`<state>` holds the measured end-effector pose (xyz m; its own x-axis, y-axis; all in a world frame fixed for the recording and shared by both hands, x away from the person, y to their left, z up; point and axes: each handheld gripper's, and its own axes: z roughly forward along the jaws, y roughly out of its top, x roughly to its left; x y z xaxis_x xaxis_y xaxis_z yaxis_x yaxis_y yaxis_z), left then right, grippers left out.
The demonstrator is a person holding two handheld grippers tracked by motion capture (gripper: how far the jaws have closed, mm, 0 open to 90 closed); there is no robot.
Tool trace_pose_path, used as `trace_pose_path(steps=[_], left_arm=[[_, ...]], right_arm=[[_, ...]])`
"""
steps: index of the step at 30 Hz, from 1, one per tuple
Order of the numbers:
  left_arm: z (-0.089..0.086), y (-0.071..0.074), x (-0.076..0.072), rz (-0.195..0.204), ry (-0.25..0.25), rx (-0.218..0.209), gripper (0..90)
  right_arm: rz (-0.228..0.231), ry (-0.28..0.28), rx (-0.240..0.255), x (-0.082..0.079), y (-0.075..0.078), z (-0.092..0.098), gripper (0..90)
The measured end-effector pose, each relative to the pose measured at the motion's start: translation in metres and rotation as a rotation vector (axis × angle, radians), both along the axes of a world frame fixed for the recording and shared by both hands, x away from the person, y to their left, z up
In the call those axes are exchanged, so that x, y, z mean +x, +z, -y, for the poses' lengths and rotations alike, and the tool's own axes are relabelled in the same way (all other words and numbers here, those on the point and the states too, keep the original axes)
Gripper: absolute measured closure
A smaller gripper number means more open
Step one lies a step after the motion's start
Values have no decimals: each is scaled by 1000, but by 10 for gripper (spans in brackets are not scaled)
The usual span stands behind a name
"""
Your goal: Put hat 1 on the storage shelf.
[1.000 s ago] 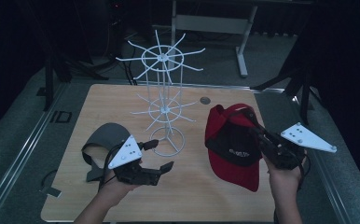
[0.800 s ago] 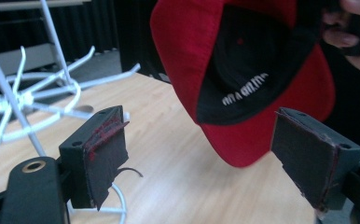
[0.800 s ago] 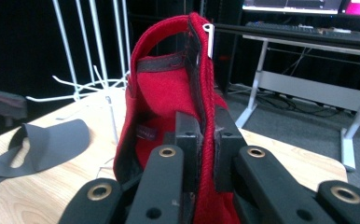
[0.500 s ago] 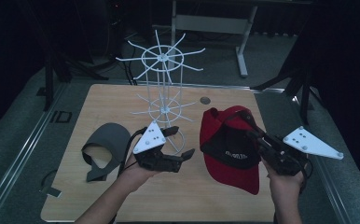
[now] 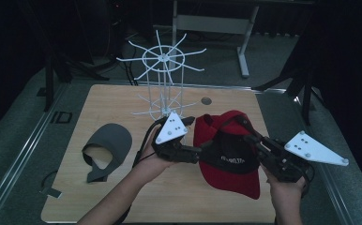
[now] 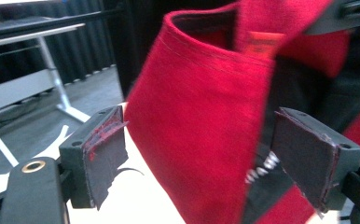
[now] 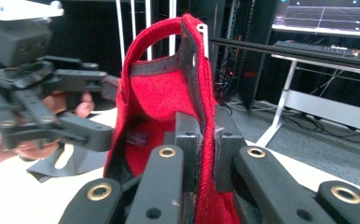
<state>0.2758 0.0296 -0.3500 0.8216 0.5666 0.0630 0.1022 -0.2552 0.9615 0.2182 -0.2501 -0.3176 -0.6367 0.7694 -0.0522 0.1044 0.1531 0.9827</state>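
Red cap (image 5: 226, 161) pinched in right claw (image 7: 205, 140), left claw (image 6: 211, 158) spread around its edge

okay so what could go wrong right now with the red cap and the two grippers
The right gripper pinches only a thin edge of the red cap, so it might slip free. The left gripper is open around the cap's side; closing off-centre could bunch fabric. The white wire rack stands close behind and could be bumped.
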Motion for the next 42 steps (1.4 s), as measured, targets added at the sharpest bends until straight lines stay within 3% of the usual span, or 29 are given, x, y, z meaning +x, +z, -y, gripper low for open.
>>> trace_pose_path(steps=[5,12,16,20,21,22,23,25,27,34,42], left_arm=[[9,0,4,-14,-13,-3,198],[22,-2,4,-6,23,77,297],[28,-1,3,9,42,98,363],[31,1,3,7,68,100,543],[32,2,3,17,87,98,543],[32,3,2,22,91,87,657],[32,4,1,38,98,80,711],[31,5,-1,61,102,64,786],[31,7,-2,59,102,46,830],[31,11,-2,43,77,45,862],[34,17,-6,70,89,52,868]], right_arm=[[6,7,-6,-2,1,-2,839],[-5,8,2,-2,-2,1,840],[-9,8,7,-2,-2,3,839],[-11,13,6,-3,-2,2,840],[-11,14,3,-3,-2,1,840],[-12,17,6,-3,-2,1,840],[-13,19,10,-3,-2,1,839],[-13,23,18,-4,-3,1,839],[-11,21,18,-4,-4,1,839],[-20,30,30,-11,-10,2,838],[-60,37,86,-18,-29,14,833]])
